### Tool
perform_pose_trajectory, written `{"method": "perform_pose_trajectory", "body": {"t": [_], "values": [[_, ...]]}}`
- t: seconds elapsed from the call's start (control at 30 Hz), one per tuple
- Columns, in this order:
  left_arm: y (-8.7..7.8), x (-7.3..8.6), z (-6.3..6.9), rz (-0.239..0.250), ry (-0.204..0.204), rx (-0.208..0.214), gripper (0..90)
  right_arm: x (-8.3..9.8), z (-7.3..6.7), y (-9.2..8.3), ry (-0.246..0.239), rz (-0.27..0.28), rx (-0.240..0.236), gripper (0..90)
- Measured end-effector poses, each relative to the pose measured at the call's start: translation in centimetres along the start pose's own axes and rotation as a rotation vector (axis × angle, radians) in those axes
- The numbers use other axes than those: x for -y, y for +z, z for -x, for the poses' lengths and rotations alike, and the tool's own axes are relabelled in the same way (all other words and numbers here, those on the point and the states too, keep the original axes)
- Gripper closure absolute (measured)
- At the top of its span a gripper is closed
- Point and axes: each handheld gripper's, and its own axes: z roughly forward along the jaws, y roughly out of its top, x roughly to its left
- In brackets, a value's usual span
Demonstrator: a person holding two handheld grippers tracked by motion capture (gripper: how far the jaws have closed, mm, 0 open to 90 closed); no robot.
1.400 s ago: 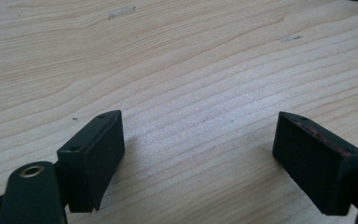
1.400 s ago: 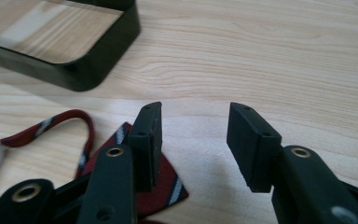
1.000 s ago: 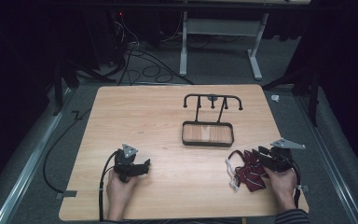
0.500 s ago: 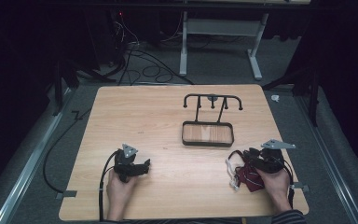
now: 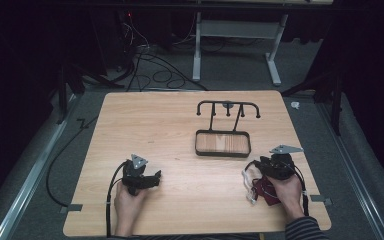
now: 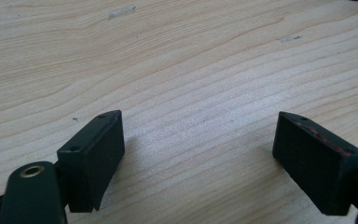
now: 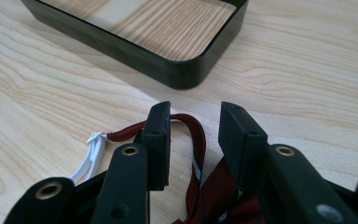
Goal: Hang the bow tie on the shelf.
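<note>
Two grippers work this table (image 5: pixel 170 125). The left gripper (image 5: pixel 155 176) rests at about seven o'clock on the board, its jaws spread wide over bare wood with nothing between them. The right gripper (image 7: pixel 193 133) sits at about four o'clock over a dark red strap (image 7: pixel 196 135) with a white cord (image 7: pixel 91 154) at its end; its jaws have just been closing a little and now stand half open, one loop of the strap rising between them, the pads not yet pressing it.

To do this pickup well, I judge the loop should be centred between the pads before closing, so the fabric does not slip sideways. The black stand with a wooden tray (image 5: pixel 222 144) waits at twelve o'clock from the strap, near but apart.

No brand, label or writing can be read.
</note>
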Motion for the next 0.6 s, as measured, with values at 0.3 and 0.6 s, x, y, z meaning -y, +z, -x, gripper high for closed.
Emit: {"method": "perform_pose_trajectory", "body": {"t": [0.3, 0.6], "values": [[0.0, 0.0, 0.0, 0.000, 0.001, 0.000, 17.1, -0.2, 0.2, 0.8, -0.008, -0.024, 0.005, 67.0], [0.0, 0.0, 0.0, 0.000, 0.001, 0.000, 17.1, -0.1, -0.1, 1.7, -0.034, -0.052, 0.011, 74.9]]}}
